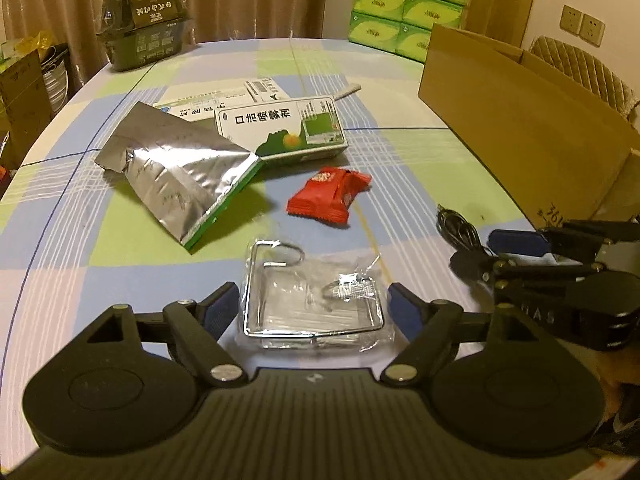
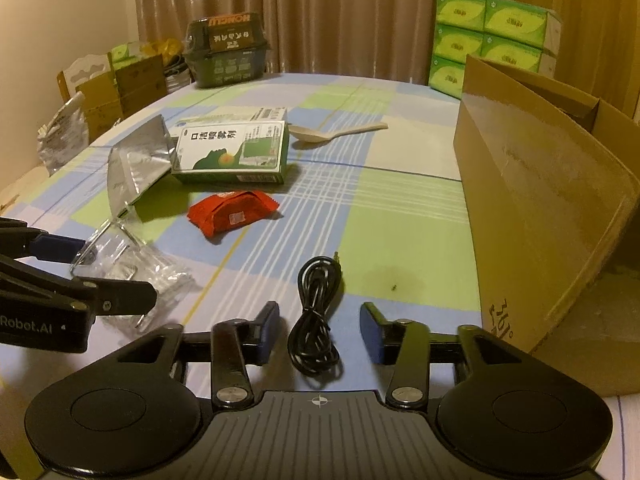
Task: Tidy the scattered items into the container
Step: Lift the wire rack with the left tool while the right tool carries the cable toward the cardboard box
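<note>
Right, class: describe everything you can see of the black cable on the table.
The black cable is thin and looks rubbery, coiled into a loose elongated bundle with a small metal plug tip at its far end. It lies flat on the checked tablecloth, between the open right tongs, untouched by either pad, near the cardboard box.

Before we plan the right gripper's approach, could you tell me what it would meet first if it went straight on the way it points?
The right gripper, jaws open, already straddles the coiled black cable; that comes first. Beyond it lies bare checked tablecloth, though depth is uncertain.
</note>
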Available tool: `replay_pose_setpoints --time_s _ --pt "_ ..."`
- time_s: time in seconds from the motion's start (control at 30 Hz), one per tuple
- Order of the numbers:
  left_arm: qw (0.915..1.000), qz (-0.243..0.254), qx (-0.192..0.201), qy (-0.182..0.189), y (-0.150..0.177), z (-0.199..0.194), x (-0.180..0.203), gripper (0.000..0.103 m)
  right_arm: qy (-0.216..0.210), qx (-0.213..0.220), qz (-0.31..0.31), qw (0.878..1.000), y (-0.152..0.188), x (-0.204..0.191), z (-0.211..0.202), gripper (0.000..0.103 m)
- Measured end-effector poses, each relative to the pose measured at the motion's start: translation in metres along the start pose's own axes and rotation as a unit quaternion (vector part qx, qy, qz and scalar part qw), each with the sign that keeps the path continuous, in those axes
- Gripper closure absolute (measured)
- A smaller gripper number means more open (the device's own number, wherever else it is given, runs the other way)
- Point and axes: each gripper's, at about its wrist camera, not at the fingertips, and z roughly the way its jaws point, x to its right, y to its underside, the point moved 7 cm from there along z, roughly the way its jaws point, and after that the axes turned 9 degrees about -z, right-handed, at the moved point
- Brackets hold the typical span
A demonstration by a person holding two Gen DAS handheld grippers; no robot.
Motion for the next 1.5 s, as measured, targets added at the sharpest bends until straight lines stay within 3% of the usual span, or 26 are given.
replay_pose_setpoints --time_s 0.3,0.4,0.5,1.1,1.13,1.2,1.5 --pt "1.0000 -0.001 -0.006 0.001 0.002 0.005 -0.001 0.026 -0.010 0.003 -0.010 1.000 -0.007 0.000 0.008 0.063" --pt "1.0000 0.002 -0.001 0.003 0.002 0.004 0.000 0.031 -0.012 0.002 -0.016 1.000 -0.008 -0.003 0.008 0.085" --pt "1.0000 0.006 -0.001 0.005 0.002 0.002 0.001 0.037 -0.012 -0.002 -0.012 1.000 -0.008 -0.003 0.006 0.086" --pt "0.9998 0.001 0.017 0.010 0.004 -0.040 0.000 0.037 -0.004 0.023 0.011 1.000 -0.017 -0.012 -0.041 0.087" --pt "0.9998 0.002 0.019 0.011 0.003 -0.043 0.000 0.037 -0.004 0.025 0.011 1.000 -0.018 -0.012 -0.044 0.096" --pt "0.9997 0.002 0.022 0.012 0.002 -0.049 0.003 0.037 -0.002 0.029 0.010 1.000 -0.020 -0.012 -0.051 0.103" --pt "0.9993 0.006 0.035 0.010 0.003 -0.070 0.008 0.037 -0.002 0.003 0.017 1.000 -0.008 -0.011 -0.053 0.103"
